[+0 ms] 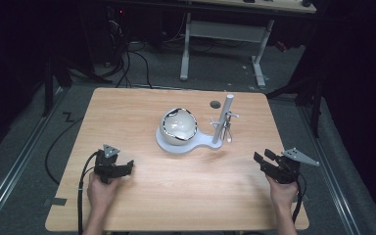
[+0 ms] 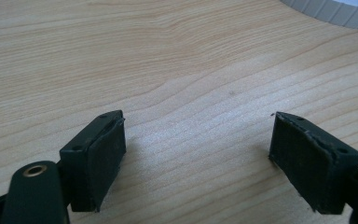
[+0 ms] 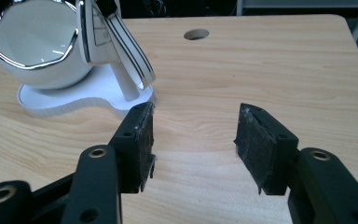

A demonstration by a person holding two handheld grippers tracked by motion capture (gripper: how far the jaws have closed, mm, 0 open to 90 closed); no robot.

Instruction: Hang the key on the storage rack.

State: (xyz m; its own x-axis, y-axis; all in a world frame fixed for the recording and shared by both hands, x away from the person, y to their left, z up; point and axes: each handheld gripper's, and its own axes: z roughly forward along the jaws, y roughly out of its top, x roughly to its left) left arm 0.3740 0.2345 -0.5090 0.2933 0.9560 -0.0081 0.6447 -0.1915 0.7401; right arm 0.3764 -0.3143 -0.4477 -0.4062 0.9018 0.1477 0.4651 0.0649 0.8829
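Observation:
A white bowl (image 1: 177,126) with a dark-and-silver rim sits tilted on a white stand base (image 1: 199,143) near the table's middle. A white post (image 1: 223,117) rises from the base's right end, and a white spoon-like piece (image 1: 227,128) hangs on it. In the right gripper view the bowl (image 3: 37,44) and the hanging piece (image 3: 116,42) lie ahead to the left. My left gripper (image 1: 129,166) rests on the wood at the left, open and holding nothing (image 2: 198,149). At the right my right gripper (image 1: 260,157) is open too, with bare wood between its jaws (image 3: 193,140).
The wooden table (image 1: 142,196) has a round hole (image 1: 215,104) behind the stand. A white desk frame (image 1: 223,34) and cables (image 1: 127,63) stand on the grey floor beyond. Black cables trail from both grippers over the table's front edge.

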